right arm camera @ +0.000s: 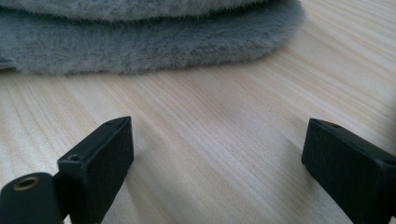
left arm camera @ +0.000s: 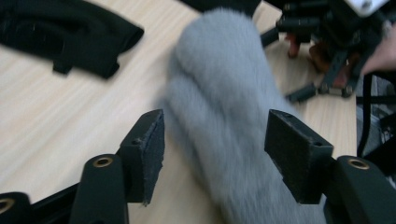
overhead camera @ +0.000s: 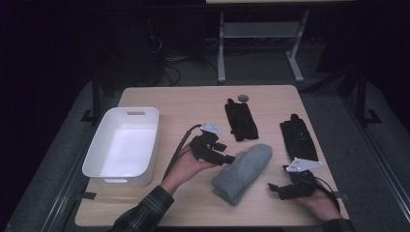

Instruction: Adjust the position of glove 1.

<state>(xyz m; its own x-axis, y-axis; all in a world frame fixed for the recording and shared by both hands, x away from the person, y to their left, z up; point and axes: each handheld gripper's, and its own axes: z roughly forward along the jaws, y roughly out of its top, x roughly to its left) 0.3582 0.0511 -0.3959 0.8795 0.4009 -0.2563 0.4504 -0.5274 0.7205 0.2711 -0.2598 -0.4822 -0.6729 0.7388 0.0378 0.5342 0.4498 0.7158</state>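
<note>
A grey fluffy folded mitten (overhead camera: pixel 244 171) lies on the wooden table (overhead camera: pixel 193 104), right of centre. My left gripper (overhead camera: pixel 227 158) hovers at the mitten's left edge, held in a hand. In the left gripper view its jaws (left arm camera: pixel 215 135) stand open. The grey mitten (left arm camera: pixel 224 84) runs between and beyond them, and the pads do not press on it. My right gripper (overhead camera: pixel 278 188) rests low near the table's front right, just right of the mitten. Its jaws (right arm camera: pixel 217 144) stand wide open over bare wood, with the mitten's edge (right arm camera: pixel 140 42) ahead of them.
A white plastic bin (overhead camera: pixel 121 145) stands at the table's left. Two black gloves lie further back, one (overhead camera: pixel 240 120) at centre and one (overhead camera: pixel 298 138) at right. A small round disc (overhead camera: pixel 242 98) sits near the far edge. The other hand's gripper (left arm camera: pixel 327 46) shows beyond the mitten.
</note>
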